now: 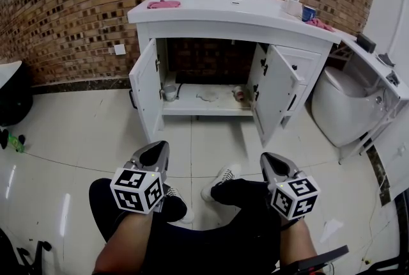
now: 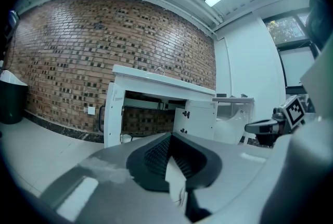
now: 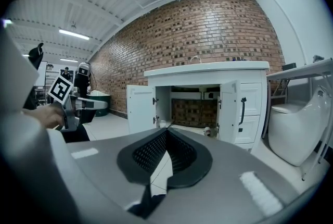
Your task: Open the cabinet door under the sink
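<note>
While left door [image 1: 146, 83] and right door [image 1: 273, 89] hang open: likely rigid, light, hinged panels; grip handle [image 3: 242, 110]. Left tongs [image 1: 156, 151], right tongs [image 1: 271, 160] together, empty.

Small object [image 1: 238, 94] inside the cabinet [image 1: 192, 108], perhaps a can, unidentifiable.

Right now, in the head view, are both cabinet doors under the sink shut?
No, the left door and the right door both stand swung outward, baring the cabinet shelf.

Jaws of the right gripper [image 3: 167, 130] meet at the tips, nothing between. Ahead, sink cabinet [image 3: 208, 69], both doors [image 3: 140, 108] wide open.
</note>
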A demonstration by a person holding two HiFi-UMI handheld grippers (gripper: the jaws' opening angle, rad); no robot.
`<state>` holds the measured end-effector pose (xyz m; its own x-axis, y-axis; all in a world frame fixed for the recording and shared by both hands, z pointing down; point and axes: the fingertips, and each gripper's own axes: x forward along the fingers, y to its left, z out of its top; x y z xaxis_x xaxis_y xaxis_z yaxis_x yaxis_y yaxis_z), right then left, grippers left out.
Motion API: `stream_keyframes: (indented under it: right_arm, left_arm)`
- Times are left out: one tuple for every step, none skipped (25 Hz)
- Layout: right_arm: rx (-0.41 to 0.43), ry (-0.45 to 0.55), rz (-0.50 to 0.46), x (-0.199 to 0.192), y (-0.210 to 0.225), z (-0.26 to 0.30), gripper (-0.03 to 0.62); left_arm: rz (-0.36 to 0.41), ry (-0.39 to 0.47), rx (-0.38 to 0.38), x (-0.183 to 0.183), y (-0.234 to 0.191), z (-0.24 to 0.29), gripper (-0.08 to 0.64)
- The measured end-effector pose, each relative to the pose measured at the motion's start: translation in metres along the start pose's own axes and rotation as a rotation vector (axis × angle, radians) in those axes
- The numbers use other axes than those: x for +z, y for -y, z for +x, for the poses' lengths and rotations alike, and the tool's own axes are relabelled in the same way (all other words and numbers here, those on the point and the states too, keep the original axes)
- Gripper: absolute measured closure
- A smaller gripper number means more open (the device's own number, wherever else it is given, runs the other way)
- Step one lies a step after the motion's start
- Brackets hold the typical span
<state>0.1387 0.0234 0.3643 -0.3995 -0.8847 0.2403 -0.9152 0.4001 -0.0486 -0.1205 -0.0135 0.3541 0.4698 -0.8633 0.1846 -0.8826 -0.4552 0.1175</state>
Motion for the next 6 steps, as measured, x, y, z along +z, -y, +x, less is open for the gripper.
stream_keyframes:
  right_arm:
    - [0.002, -0.001, 0.0, -0.0005, -0.0004, 0.0003, 0.586]
    - [0.004, -0.002, -0.001, -0.0008, -0.0011, 0.0005, 0.586]
    - [0.006, -0.003, 0.0, -0.0009, -0.002, 0.0006, 0.586]
    - [0.009, -0.003, 0.001, -0.0009, -0.0027, 0.0007, 0.586]
    - [0.011, -0.003, 0.001, -0.0008, -0.0034, 0.0008, 0.586]
    - [0.013, -0.003, 0.002, -0.0008, -0.004, 0.001, 0.586]
  left_arm:
    - [0.0, 0.0, 0.0, -0.0004, -0.0002, 0.0001, 0.56]
    - [0.0, -0.001, -0.001, -0.0009, -0.0003, 0.0001, 0.56]
    - [0.0, -0.002, -0.001, -0.0013, -0.0004, -0.0001, 0.558]
    - [0.0, -0.003, 0.0, -0.0017, -0.0007, -0.0003, 0.558]
    - [0.0, -0.004, 0.0, -0.0019, -0.001, -0.0005, 0.558]
    - [-0.001, -0.004, 0.001, -0.0021, -0.0013, -0.0008, 0.558]
